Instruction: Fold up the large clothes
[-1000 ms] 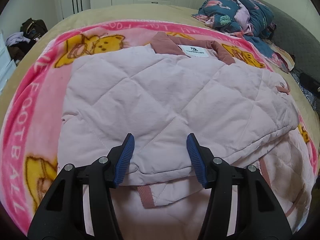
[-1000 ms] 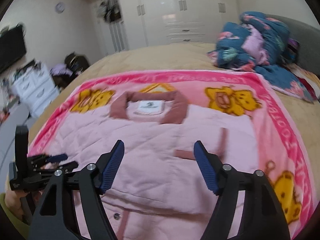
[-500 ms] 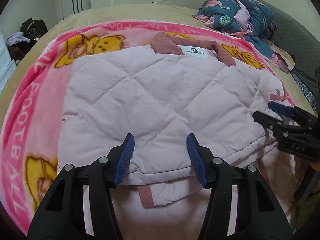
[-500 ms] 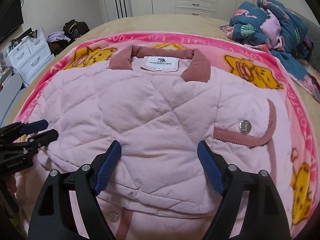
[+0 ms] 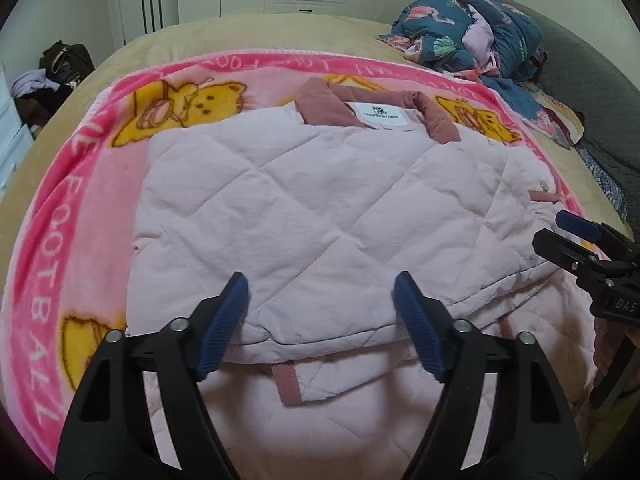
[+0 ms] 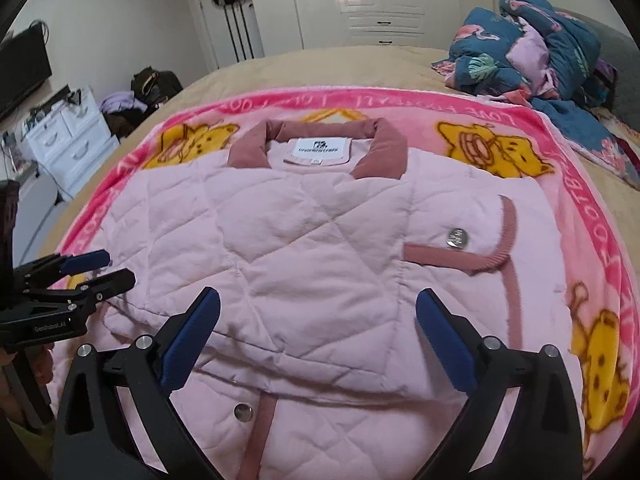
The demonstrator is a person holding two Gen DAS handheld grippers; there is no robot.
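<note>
I hold my left gripper (image 5: 320,312) and right gripper (image 6: 318,332) low over the near edge of the pink quilted jacket (image 5: 320,208), both with jaws spread wide and gripping nothing, since I judge the next fold needs a hold on the doubled-over hem that lies just ahead, between each pair of fingers at 12 o'clock. Farther on, the jacket's dusty-rose collar (image 6: 320,140) points to 12 o'clock on the pink bear blanket (image 5: 80,208) (spread flat, apparently as a folding surface), with a bundled floral duvet (image 6: 532,48) well apart at 2 o'clock.
</note>
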